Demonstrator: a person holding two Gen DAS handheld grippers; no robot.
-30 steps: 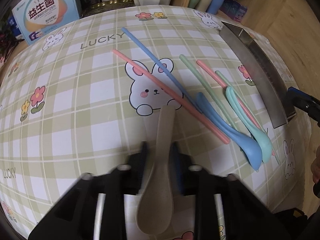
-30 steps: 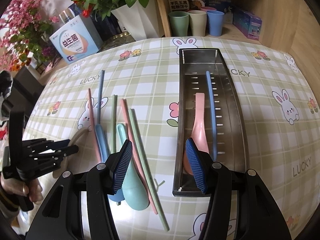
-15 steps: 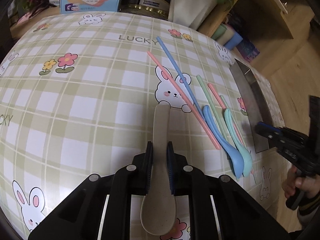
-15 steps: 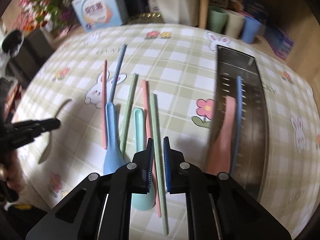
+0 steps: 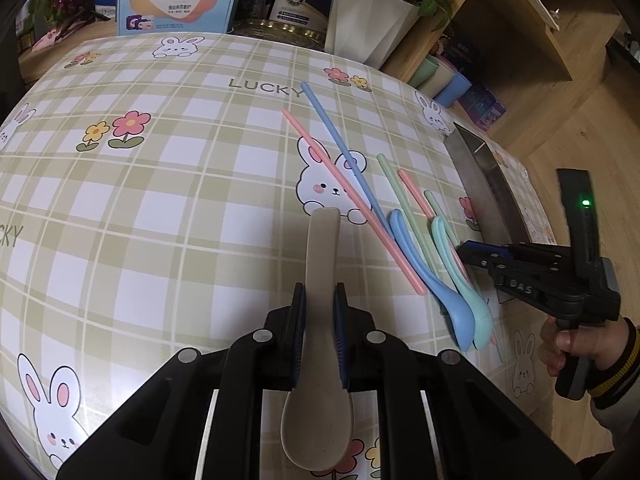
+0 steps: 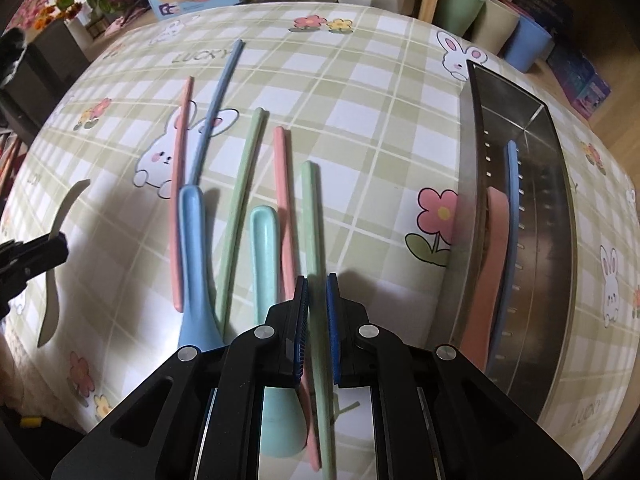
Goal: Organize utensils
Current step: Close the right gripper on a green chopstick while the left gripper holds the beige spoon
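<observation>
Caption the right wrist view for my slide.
Right gripper shut on a green chopstick beside the metal tray.

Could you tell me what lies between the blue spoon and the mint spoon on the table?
One green chopstick lies between blue spoon and mint spoon, clearest in the right wrist view.

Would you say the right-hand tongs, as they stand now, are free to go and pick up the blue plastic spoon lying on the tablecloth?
Probably not yet: the right tongs are shut on a green plastic chopstick. The blue plastic spoon lies uncovered further left, so the way looks free once they let go.
</observation>
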